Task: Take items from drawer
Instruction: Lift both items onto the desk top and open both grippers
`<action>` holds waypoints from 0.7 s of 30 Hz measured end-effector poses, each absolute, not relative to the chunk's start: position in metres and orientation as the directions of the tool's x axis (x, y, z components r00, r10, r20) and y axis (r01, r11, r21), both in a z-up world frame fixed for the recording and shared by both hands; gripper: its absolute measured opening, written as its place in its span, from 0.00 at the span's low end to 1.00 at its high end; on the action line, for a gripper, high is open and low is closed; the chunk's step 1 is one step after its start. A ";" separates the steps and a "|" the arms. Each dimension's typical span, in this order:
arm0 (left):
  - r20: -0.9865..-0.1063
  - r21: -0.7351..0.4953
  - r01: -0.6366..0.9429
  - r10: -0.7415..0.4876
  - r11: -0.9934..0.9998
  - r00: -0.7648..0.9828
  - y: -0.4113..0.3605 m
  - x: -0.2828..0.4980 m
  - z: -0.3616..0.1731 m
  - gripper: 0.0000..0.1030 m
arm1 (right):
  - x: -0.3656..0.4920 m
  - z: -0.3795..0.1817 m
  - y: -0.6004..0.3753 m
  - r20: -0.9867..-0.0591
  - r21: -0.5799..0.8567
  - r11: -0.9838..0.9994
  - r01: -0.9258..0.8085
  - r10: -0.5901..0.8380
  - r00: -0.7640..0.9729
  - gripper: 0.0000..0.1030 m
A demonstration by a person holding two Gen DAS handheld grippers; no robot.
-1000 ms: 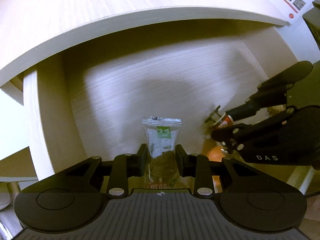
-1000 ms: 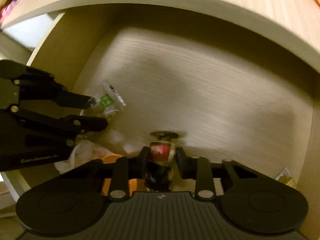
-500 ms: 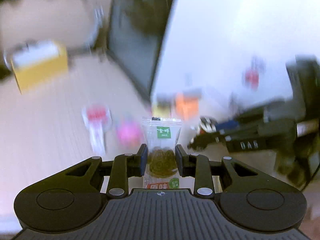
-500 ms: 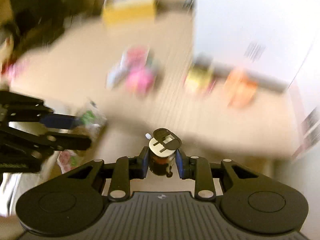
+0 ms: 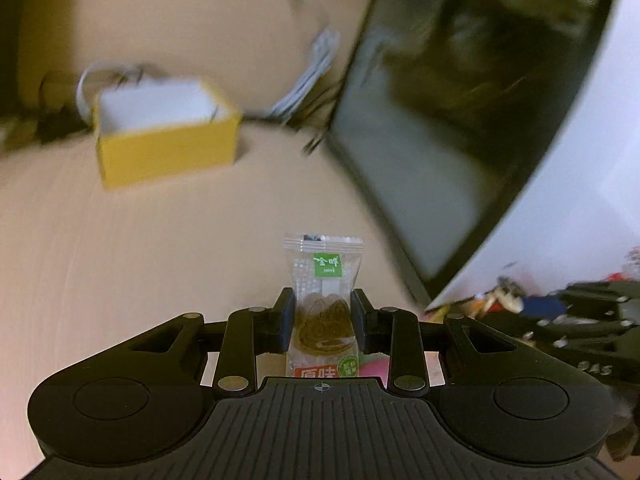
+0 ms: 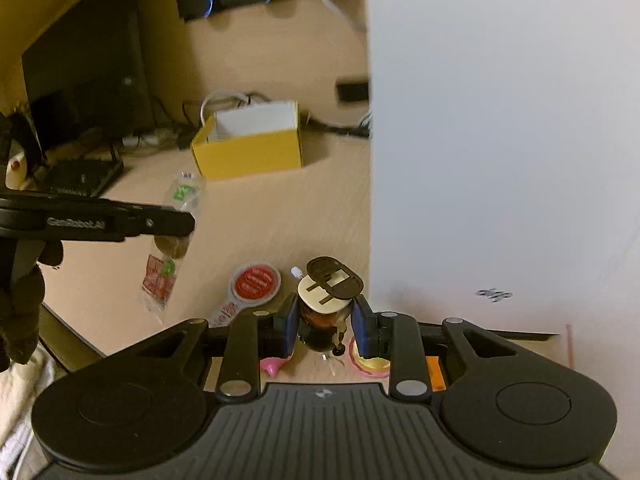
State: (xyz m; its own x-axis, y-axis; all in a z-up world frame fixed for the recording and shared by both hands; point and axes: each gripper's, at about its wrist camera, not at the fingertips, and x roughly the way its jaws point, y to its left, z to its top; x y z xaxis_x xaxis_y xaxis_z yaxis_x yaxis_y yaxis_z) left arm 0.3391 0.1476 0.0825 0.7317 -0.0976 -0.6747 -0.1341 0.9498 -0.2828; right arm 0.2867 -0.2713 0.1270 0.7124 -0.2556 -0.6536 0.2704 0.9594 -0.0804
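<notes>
Two grippers, one item each, now above the desk.
Left gripper [image 5: 323, 322] clamps a snack packet [image 5: 323, 300]; right gripper [image 6: 325, 322] clamps a small bottle [image 6: 326, 304]; the drawer has left view.

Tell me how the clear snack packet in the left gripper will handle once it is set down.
The snack packet is thin film, so probably floppy and light. It will likely lie flat rather than stand. The glossy wrapper may slip if the left gripper loosens.

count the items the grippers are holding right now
2. A clear snack packet is pinched in the left gripper; a small capped bottle is clamped in the right gripper. Other snacks lie on the table below.
</notes>
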 end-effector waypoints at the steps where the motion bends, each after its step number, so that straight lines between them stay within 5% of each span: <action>1: -0.697 -0.272 -0.153 -0.085 0.950 0.712 0.154 0.342 0.073 0.32 | 0.292 0.119 -0.271 -0.661 -0.086 0.961 0.261 -0.251 0.707 0.26; 8: -0.775 -0.271 -0.234 -0.068 0.934 0.628 0.169 0.353 0.022 0.33 | 0.321 0.070 -0.269 -0.728 -0.128 0.975 0.181 -0.217 0.650 0.26; 21: -0.713 -0.168 -0.168 -0.003 0.971 0.701 0.153 0.369 0.011 0.41 | 0.365 0.040 -0.252 -0.689 -0.354 0.934 0.045 -0.293 0.663 0.27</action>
State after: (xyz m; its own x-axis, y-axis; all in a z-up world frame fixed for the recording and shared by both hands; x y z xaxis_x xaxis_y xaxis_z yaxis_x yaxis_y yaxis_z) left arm 0.3691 0.1533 0.0109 0.7008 -0.0028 -0.7134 -0.1676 0.9714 -0.1684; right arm 0.3645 -0.2522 0.0397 0.6628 -0.2926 -0.6893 0.0446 0.9343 -0.3538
